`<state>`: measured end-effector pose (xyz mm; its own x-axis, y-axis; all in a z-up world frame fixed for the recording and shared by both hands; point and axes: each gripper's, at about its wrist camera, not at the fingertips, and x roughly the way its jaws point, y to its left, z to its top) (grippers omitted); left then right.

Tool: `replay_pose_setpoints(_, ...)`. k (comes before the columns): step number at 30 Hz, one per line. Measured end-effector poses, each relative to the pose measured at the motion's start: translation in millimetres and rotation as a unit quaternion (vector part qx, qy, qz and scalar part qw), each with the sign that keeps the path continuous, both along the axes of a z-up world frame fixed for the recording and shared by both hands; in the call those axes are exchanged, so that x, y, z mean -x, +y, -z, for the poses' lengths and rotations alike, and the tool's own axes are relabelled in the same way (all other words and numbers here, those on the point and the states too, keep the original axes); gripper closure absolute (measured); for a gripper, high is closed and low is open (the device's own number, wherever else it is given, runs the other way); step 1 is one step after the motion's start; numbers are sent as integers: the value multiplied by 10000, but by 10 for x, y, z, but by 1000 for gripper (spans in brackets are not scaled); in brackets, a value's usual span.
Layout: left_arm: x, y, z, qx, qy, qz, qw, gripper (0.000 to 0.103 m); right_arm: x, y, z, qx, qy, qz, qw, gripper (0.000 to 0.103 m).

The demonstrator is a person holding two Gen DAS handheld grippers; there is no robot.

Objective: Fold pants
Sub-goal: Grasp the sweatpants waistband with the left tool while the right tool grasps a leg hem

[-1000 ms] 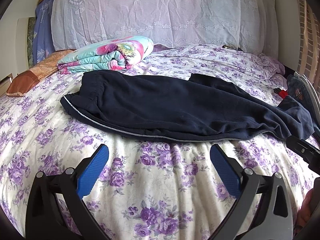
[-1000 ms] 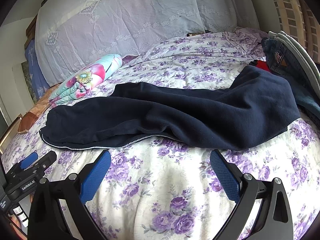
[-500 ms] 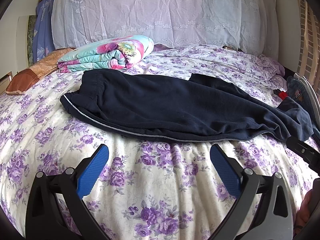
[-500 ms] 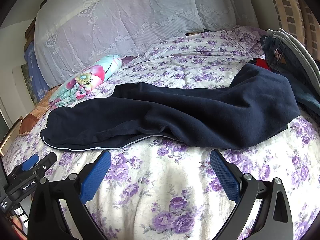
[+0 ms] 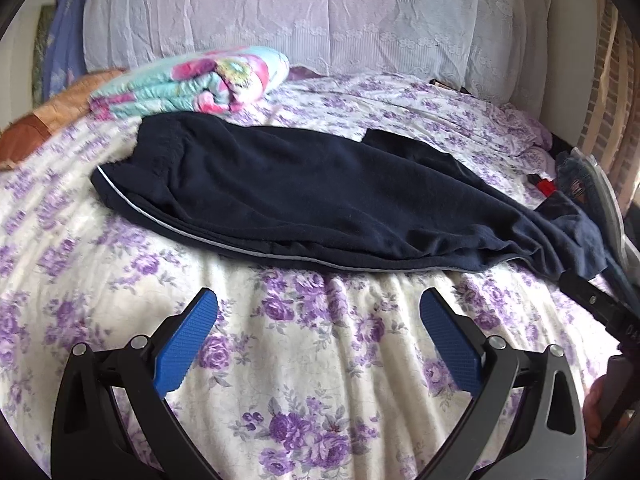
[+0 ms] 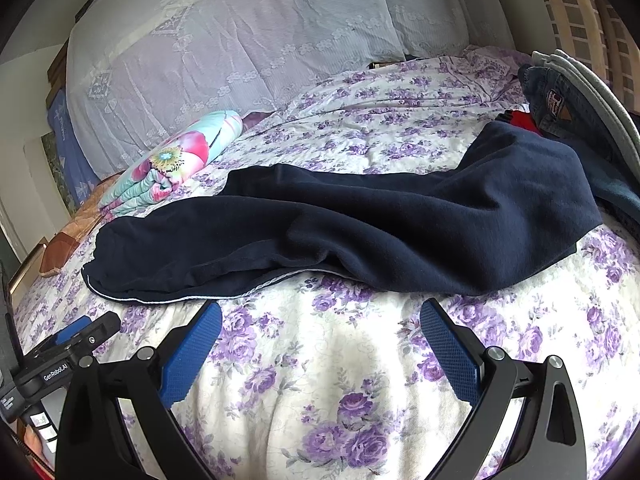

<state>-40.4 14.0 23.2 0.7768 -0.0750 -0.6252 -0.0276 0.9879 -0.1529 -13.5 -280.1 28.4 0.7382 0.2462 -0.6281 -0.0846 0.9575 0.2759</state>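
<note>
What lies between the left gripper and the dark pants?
Only bare floral bedsheet separates the left gripper from the pants, seen in the left wrist view.

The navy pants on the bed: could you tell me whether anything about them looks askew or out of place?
Yes. The pants lie rumpled, not flat: one leg end rides up onto the clothes pile at the bed's right edge, and the other leg pokes out behind.
</note>
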Motion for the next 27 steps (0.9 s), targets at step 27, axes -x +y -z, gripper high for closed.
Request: replay_pose_setpoints(27,-1104,888,166,1642,674,-1225,9765,5,-31,-383,155,-1510,197,381,9876,3)
